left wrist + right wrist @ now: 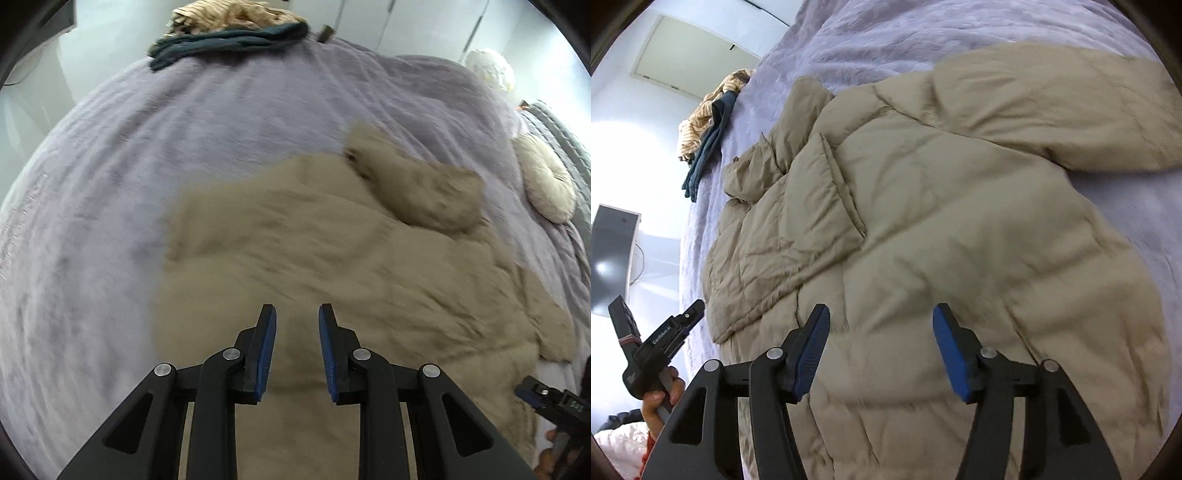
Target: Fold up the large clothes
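Tan puffer jacket [923, 229] spread across the middle of the frame on the purple bed [110, 184]. Right gripper [881, 347] jaws well apart, nothing between; left gripper [297, 347] slightly apart, empty. Best to pinch a hem edge squarely, then fold flat.

Blurred by motion across the left wrist view: puffer jacket [332, 258], its quilting smeared, sleeve [417, 192] without detail. Cut off at that view's lower right edge: right claw [543, 400], only part shown. Cropped by the right wrist view's right rim: jacket hem. Too small to identify: striped and teal clothes [229, 33].
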The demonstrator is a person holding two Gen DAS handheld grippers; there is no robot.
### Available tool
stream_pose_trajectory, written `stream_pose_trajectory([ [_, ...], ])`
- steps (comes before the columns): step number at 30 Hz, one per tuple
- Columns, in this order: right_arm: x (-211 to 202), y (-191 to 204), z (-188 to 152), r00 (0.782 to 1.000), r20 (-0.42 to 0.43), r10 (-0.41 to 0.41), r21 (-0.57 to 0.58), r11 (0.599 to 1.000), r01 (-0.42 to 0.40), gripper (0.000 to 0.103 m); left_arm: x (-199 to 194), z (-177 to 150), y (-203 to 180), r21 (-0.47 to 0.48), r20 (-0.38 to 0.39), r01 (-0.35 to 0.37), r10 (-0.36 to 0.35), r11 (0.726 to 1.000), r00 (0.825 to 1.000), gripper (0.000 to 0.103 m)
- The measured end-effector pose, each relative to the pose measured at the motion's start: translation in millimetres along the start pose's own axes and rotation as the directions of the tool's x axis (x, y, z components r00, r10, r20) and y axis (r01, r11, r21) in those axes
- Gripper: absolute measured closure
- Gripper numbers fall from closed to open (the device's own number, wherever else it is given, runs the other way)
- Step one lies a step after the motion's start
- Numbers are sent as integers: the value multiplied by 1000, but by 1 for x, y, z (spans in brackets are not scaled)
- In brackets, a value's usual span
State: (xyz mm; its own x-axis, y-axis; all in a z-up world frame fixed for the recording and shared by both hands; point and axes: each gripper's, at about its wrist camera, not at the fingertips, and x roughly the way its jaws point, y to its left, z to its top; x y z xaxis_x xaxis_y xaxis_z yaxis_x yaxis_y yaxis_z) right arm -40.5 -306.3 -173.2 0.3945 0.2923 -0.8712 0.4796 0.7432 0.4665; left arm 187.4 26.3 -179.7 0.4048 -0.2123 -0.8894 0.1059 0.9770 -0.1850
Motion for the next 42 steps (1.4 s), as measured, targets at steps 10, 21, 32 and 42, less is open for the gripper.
stream_pose_trajectory([
  [10,-38,-55,-18,1000,6,17,99,995,-17,25,-12,-42,-89,90,-47,105,-101,990,994,8],
  [21,-91,-122,-7,992,128,3,195,980,-28,10,-4,-61,-166,236,-96,94,-73,967,993,8],
  [32,-138,-208,18,951,302,-69,351,936,-44,0,14,-71,-219,301,-144,112,-71,947,987,8],
  [42,-147,-289,67,947,314,-64,505,856,-109,0,29,-71,-233,293,-138,27,14,956,990,8],
])
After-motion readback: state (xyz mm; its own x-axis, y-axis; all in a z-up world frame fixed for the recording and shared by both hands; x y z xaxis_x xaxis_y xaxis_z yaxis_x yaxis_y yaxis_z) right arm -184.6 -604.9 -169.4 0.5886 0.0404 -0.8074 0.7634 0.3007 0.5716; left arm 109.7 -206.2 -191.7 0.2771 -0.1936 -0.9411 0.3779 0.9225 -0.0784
